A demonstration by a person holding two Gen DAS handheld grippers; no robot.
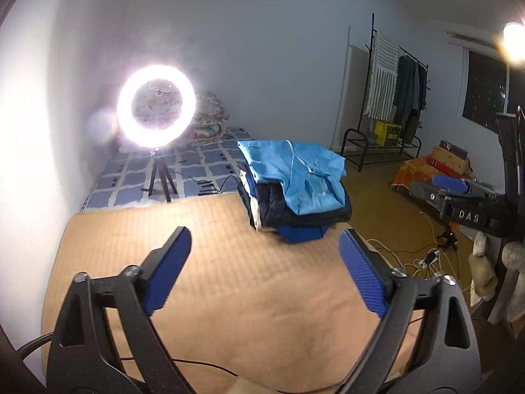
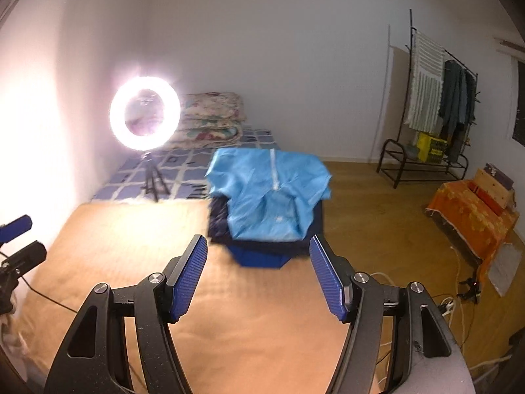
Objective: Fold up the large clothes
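Observation:
A stack of folded clothes (image 1: 295, 197) sits at the far right corner of the tan blanket (image 1: 213, 279). A light blue garment (image 2: 269, 193) with a white zip lies on top, over dark navy and blue pieces (image 2: 259, 257). My left gripper (image 1: 264, 233) is open wide above the blanket, short of the stack, with nothing between its blue pads. My right gripper (image 2: 257, 239) is also open and empty, its tips just in front of the stack's near edge. Each gripper shows at the edge of the other's view: the right one (image 1: 439, 187), the left one (image 2: 19, 239).
A lit ring light on a small tripod (image 1: 156, 106) stands on the blue patterned mattress (image 1: 203, 167), with folded quilts (image 2: 210, 118) behind it. A clothes rack (image 2: 426, 108), an orange-covered box (image 2: 472, 216) and floor cables (image 1: 426, 256) are to the right.

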